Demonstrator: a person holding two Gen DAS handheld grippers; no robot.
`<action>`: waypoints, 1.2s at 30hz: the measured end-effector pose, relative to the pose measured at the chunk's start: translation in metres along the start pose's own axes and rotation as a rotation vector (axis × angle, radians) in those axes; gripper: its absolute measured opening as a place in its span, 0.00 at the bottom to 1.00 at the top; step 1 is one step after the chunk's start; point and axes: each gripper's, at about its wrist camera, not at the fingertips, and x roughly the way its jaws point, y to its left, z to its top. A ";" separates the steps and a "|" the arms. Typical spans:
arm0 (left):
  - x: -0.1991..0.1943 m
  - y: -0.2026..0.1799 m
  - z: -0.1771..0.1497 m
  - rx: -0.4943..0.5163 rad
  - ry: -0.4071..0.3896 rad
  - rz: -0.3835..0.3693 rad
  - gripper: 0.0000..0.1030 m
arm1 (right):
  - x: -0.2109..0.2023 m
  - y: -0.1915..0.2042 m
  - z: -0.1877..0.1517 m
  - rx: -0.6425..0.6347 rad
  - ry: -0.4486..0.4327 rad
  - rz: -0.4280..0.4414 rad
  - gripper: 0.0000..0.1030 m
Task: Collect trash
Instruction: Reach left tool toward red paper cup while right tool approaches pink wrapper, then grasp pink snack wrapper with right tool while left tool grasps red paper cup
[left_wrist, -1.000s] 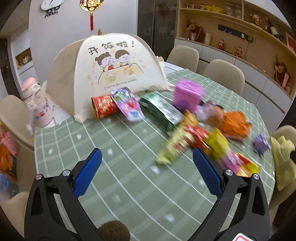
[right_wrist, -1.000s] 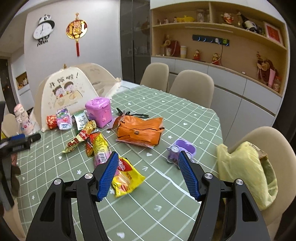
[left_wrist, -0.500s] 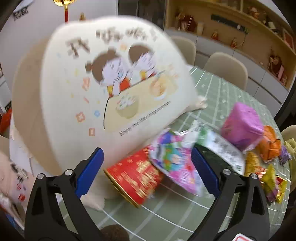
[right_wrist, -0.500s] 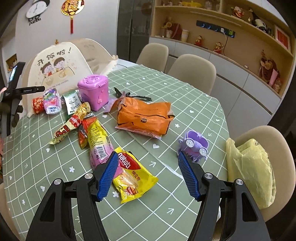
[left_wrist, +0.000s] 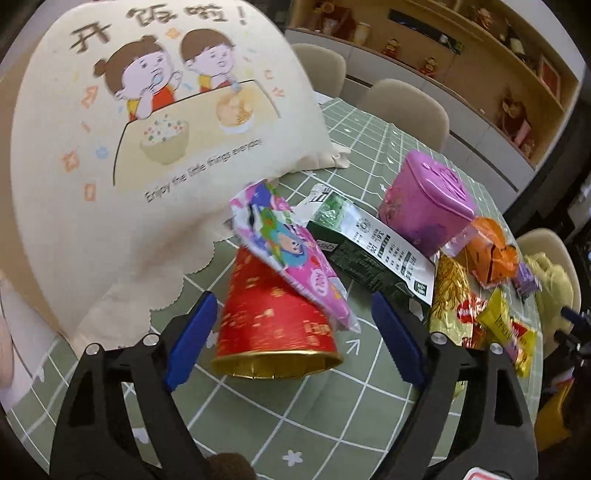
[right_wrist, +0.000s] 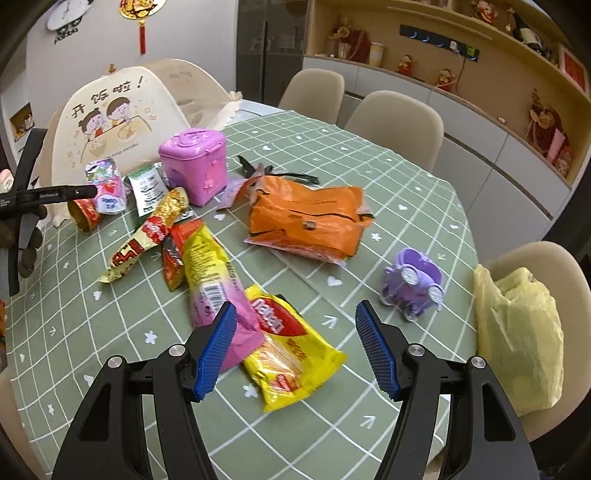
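Observation:
A red paper cup (left_wrist: 273, 321) lies on its side with its gold mouth toward me, between the fingers of my left gripper (left_wrist: 293, 332). The jaws are closing, and the blue pads (left_wrist: 192, 339) stand a little off the cup on both sides. A pink cartoon wrapper (left_wrist: 288, 254) rests across the cup's top. My right gripper (right_wrist: 295, 343) hangs open above a yellow wafer packet (right_wrist: 291, 350), with a pink and yellow packet (right_wrist: 210, 273) by its left finger. The same red cup (right_wrist: 83, 214) shows far left in the right wrist view.
A cream mesh food cover (left_wrist: 147, 129) stands right behind the cup. A green packet (left_wrist: 369, 251), a pink toy bin (right_wrist: 192, 166), an orange bag (right_wrist: 310, 218) and a purple toy carriage (right_wrist: 413, 284) lie on the green checked tablecloth (right_wrist: 406, 192). A yellow plastic bag (right_wrist: 517, 332) sits on a chair.
My left gripper has swung left and down to the red cup by the food cover, and its jaws have narrowed. My right gripper has dropped closer to the yellow wafer packet.

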 end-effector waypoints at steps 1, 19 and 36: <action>0.002 0.001 0.000 -0.006 0.009 0.005 0.77 | 0.000 0.004 0.001 -0.013 -0.005 0.003 0.61; -0.048 -0.038 -0.062 -0.165 -0.005 -0.039 0.32 | 0.047 0.042 0.039 0.053 0.047 0.233 0.61; -0.121 -0.037 -0.134 -0.201 -0.057 0.030 0.60 | 0.084 0.215 0.085 -0.268 0.157 0.663 0.61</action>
